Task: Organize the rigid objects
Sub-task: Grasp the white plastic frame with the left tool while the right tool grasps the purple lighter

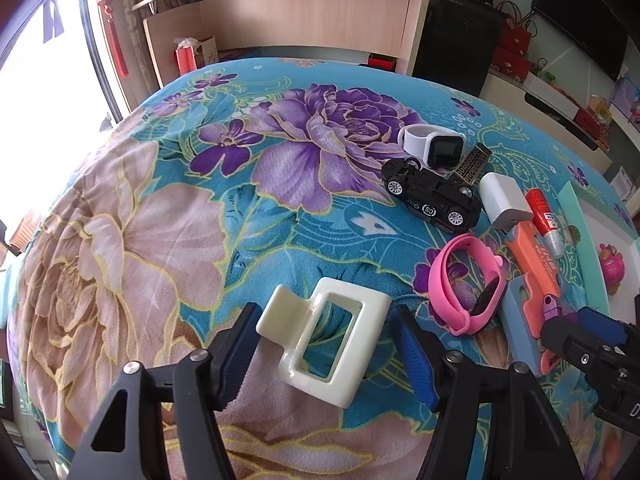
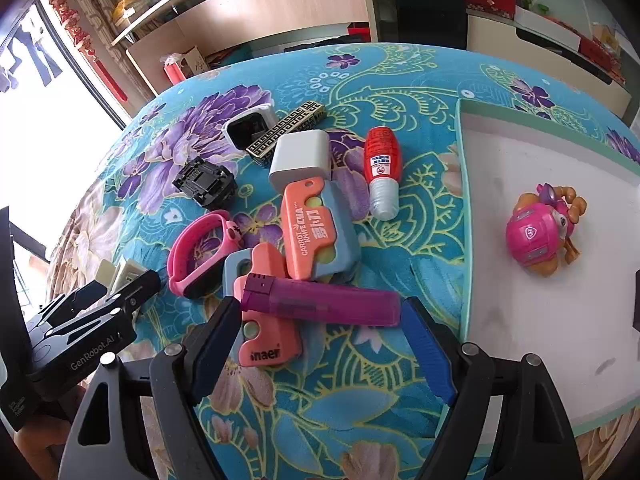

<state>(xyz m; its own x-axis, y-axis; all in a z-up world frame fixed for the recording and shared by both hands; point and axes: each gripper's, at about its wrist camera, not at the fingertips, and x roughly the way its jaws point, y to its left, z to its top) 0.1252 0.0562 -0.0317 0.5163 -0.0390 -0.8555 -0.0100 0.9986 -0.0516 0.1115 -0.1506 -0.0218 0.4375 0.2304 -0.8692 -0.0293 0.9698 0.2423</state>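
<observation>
A cream hair claw clip [image 1: 326, 338] lies on the floral cloth between the open jaws of my left gripper [image 1: 326, 350]; the left pad touches its edge, the right pad stands apart. A purple lighter [image 2: 320, 300] lies across an orange toy knife [image 2: 266, 320], between the open jaws of my right gripper [image 2: 320, 344]. A pink toy pup [image 2: 544, 228] sits in the white tray [image 2: 520, 320] at the right. The right gripper also shows in the left wrist view [image 1: 576, 330].
A pile lies on the cloth: pink wristband [image 1: 466, 284], black toy car [image 1: 430, 194], white smartwatch [image 1: 432, 144], white charger [image 2: 300, 156], red correction-fluid bottle [image 2: 382, 170], second orange knife [image 2: 316, 228], patterned gold bar [image 2: 286, 132]. Shelves and cabinets stand behind.
</observation>
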